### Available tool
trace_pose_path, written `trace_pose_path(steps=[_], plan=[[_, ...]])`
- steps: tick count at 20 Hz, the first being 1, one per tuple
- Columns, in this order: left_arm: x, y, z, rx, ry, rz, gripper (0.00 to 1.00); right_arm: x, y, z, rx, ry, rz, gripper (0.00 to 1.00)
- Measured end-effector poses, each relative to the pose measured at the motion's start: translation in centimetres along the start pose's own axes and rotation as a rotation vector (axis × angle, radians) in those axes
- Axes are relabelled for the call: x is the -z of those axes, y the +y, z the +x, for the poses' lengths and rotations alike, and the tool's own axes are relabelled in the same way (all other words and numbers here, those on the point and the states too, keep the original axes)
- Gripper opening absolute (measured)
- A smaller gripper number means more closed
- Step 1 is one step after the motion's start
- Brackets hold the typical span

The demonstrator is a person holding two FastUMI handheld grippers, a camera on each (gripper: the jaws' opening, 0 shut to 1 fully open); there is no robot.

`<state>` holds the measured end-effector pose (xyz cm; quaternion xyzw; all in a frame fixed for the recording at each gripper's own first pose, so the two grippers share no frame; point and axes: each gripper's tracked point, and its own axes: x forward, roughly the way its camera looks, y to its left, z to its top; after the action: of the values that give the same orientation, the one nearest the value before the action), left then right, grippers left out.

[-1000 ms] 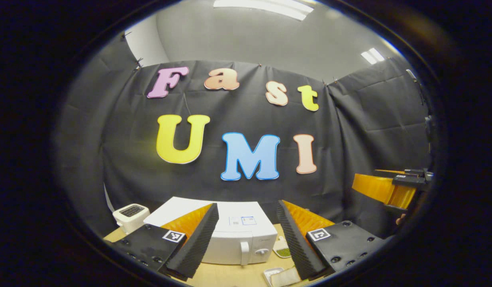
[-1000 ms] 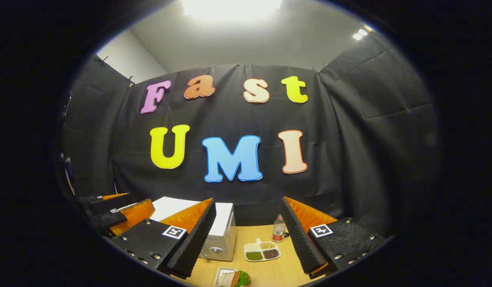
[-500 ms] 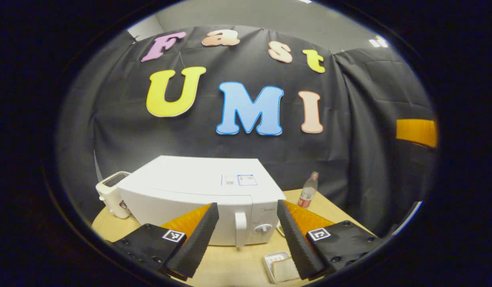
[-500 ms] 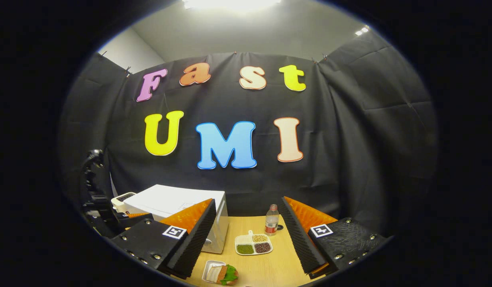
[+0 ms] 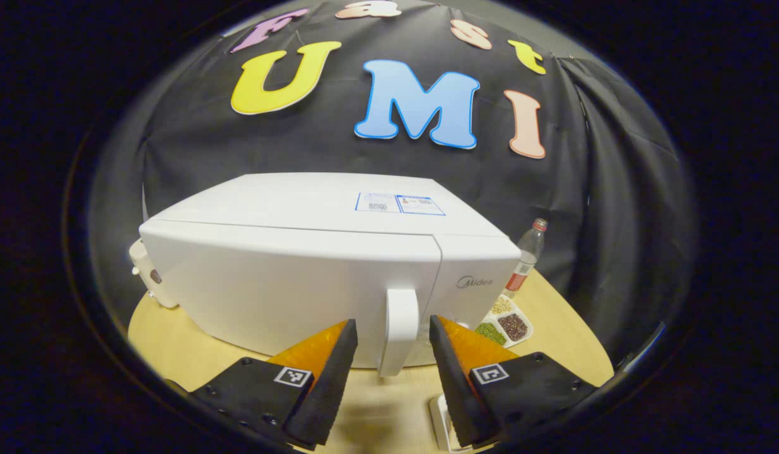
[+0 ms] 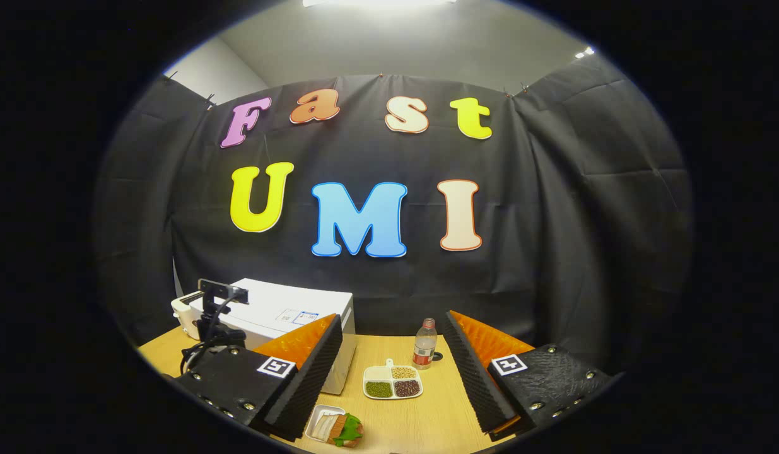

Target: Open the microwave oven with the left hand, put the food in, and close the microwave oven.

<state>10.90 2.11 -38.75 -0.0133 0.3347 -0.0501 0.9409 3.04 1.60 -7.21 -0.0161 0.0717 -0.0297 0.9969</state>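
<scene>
Closing in fast: the left claw (image 5: 392, 353) has come right up to the microwave (image 5: 313, 265) compared with a second ago, and its spread fingers now straddle the door handle (image 5: 398, 331) without touching it, holding nothing. I'd say the door pull is next; the door's still shut. The right claw (image 6: 392, 372) hangs wide open and empty over the desk (image 6: 439, 416). The food, a sandwich in a small tray (image 6: 335, 427), sits at the desk's front edge. Behind it, a divided dish (image 6: 392, 382) holds green, brown and pale grains, beside a bottle (image 6: 424, 343).
</scene>
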Motion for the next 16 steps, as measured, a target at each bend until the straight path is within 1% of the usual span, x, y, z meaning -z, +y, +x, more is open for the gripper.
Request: trace_pose_path(steps=[1, 2, 3, 4, 5, 6, 8, 9, 10, 13, 15, 16], plan=[[0.1, 0.0, 0.1, 0.003, 0.011, 0.0, 0.77, -0.2, -0.1, -0.1, 0.002, -0.004, -0.006, 0.97], [0.5, -1.0, 0.0, 0.026, 0.028, -0.013, 0.6, -0.3, -0.2, -0.1, 0.005, -0.008, -0.011, 0.97], [0.8, -1.2, 1.3, 0.031, 0.016, 0.026, 0.42, -0.4, -0.2, -0.2, 0.008, -0.012, -0.014, 0.97], [0.7, -0.8, 0.5, 0.027, 0.019, 0.072, 0.25, -0.2, -0.3, -0.3, 0.011, -0.011, -0.015, 0.97], [0.4, -0.8, 0.0, 0.03, 0.012, 0.095, 0.2, -0.1, -0.2, -0.4, 0.013, -0.006, -0.014, 0.97], [0.6, -0.9, 0.3, 0.035, 0.012, 0.092, 0.2, 0.2, -0.2, -0.4, 0.014, -0.001, -0.014, 0.97], [0.6, -0.9, 0.2, 0.039, 0.02, 0.09, 0.12, 0.5, -0.4, -0.6, 0.022, 0.006, -0.013, 0.97], [0.2, -1.0, 0.6, 0.04, 0.027, 0.094, 0.12, 0.5, -0.3, -0.7, 0.023, 0.009, -0.009, 0.97], [0.5, -0.9, 0.2, 0.045, 0.04, 0.102, 0.06, 0.8, -0.2, -0.8, 0.024, 0.013, -0.006, 0.97], [0.7, -0.9, -0.1, 0.063, 0.064, 0.107, 0.06, 0.7, 0.5, -0.7, 0.013, 0.018, 0.001, 0.97], [1.8, -0.7, -3.0, 0.077, 0.058, 0.125, 0.06, 0.1, 0.9, -0.7, 0.012, -0.002, -0.003, 0.97], [2.6, -0.5, -4.3, 0.087, 0.056, 0.136, 0.09, -0.1, 1.1, -0.6, 0.013, -0.01, -0.002, 0.97]])
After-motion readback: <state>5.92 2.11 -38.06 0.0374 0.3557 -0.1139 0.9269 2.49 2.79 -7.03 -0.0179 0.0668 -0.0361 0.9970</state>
